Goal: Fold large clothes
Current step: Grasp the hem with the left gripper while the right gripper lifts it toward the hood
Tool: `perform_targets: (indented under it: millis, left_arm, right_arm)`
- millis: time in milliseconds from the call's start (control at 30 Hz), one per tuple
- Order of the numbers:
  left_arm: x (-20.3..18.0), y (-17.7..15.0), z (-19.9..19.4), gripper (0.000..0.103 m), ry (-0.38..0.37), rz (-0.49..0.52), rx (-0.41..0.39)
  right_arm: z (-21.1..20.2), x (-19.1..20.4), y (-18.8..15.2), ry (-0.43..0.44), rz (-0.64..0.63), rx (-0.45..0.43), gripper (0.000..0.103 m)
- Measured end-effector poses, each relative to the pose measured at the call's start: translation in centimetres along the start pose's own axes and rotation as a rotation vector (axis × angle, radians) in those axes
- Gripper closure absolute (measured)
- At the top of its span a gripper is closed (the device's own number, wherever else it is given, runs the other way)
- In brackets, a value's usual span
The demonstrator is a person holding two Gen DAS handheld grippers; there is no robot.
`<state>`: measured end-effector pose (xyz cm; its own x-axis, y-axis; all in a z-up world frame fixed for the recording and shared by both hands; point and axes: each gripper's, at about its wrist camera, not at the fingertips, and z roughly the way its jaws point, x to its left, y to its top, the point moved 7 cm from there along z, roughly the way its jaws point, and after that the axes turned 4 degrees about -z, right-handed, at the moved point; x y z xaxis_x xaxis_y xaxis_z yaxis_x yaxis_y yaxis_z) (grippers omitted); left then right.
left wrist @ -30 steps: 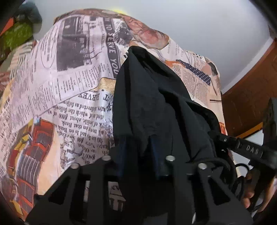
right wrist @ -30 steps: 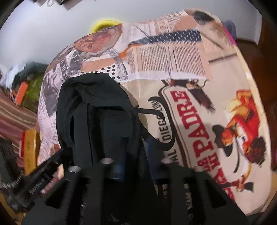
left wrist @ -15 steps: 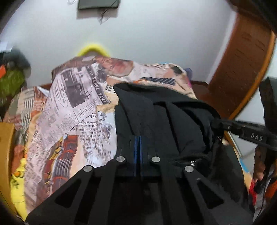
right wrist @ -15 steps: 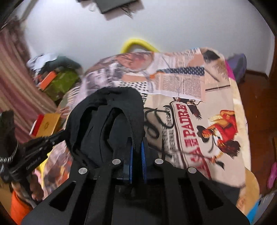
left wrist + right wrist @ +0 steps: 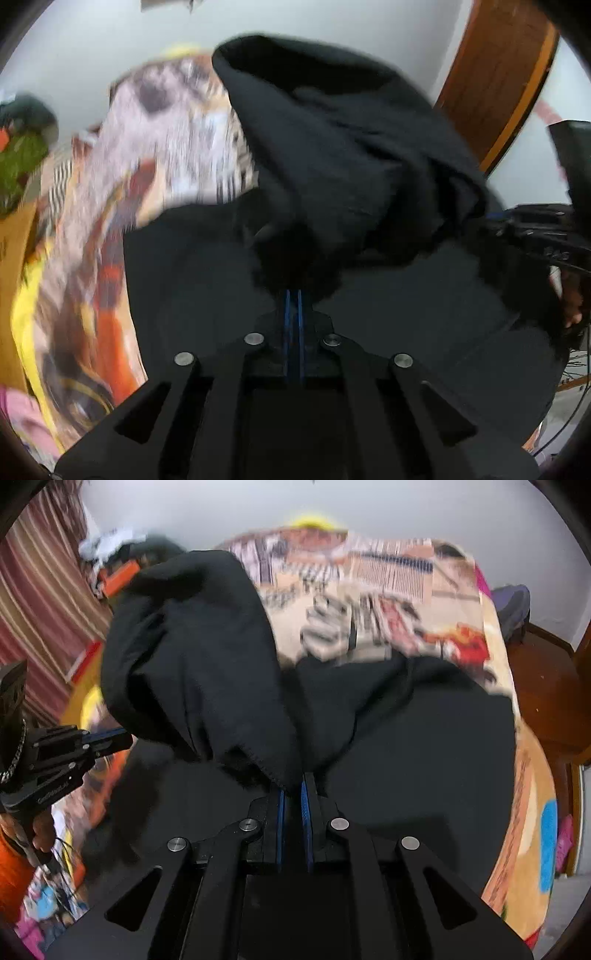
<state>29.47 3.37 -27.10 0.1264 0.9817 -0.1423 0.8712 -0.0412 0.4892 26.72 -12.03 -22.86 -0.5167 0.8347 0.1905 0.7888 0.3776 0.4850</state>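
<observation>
A large black garment (image 5: 332, 155) lies on a bed with a newspaper-print sheet (image 5: 162, 147). My left gripper (image 5: 293, 295) is shut on one edge of the garment, and the cloth hangs up and over in front of it. My right gripper (image 5: 293, 779) is shut on another edge of the same black garment (image 5: 192, 657). The lifted part arches between both grippers above the rest of the garment (image 5: 406, 760), which lies flat on the printed sheet (image 5: 388, 590). The other gripper (image 5: 62, 757) shows at the left of the right wrist view.
A white wall runs behind the bed. A wooden door (image 5: 491, 77) is at the right. Striped curtains (image 5: 40, 602) and a pile of things (image 5: 118, 565) are at the left. A person's hand (image 5: 40, 830) holds the left gripper's handle. Wooden floor (image 5: 546, 686) lies beside the bed.
Both grippers have closed on the black garment and lifted its edge, carrying it back toward the near side over the rest. The bed now looks farther away and blurred.
</observation>
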Motion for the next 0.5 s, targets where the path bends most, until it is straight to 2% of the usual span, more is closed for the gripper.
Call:
perform_targets:
  millis: [100,233,300,367,433,467,500]
  left_arm:
    - [0.8,-2.2,1.2,0.102,-0.014,-0.057,0.075]
    - [1.5,-3.0,-0.2,0.100,-0.038,-0.089,0.057]
    - [1.7,-2.9,-1.3,0.091,-0.042,-0.082,0.032]
    - [2.0,-2.6,-2.5,0.084,-0.028,-0.073,0.002]
    - [2.4,-2.0,-3.7,0.072,-0.004,-0.066,-0.039]
    - [2.6,-1.8,-4.0,0.066,0.002,-0.068,-0.052]
    - [2.9,-1.4,-4.3,0.063,0.009,-0.075,-0.067]
  right_arm:
    - [0.5,0.4,-1.5,0.002,-0.019,0.024,0.095]
    - [-0.8,0.8,-1.6,0.034,-0.018,0.019,0.095]
    - [-1.8,1.1,-1.3,0.047,-0.028,0.007,0.093]
    - [-2.6,1.6,-0.8,0.050,-0.053,-0.010,0.086]
    - [-3.7,2.5,0.2,0.054,-0.092,-0.052,0.065]
    - [-4.0,3.0,0.7,0.054,-0.106,-0.078,0.059]
    - [-4.3,3.5,0.9,0.054,-0.115,-0.102,0.050]
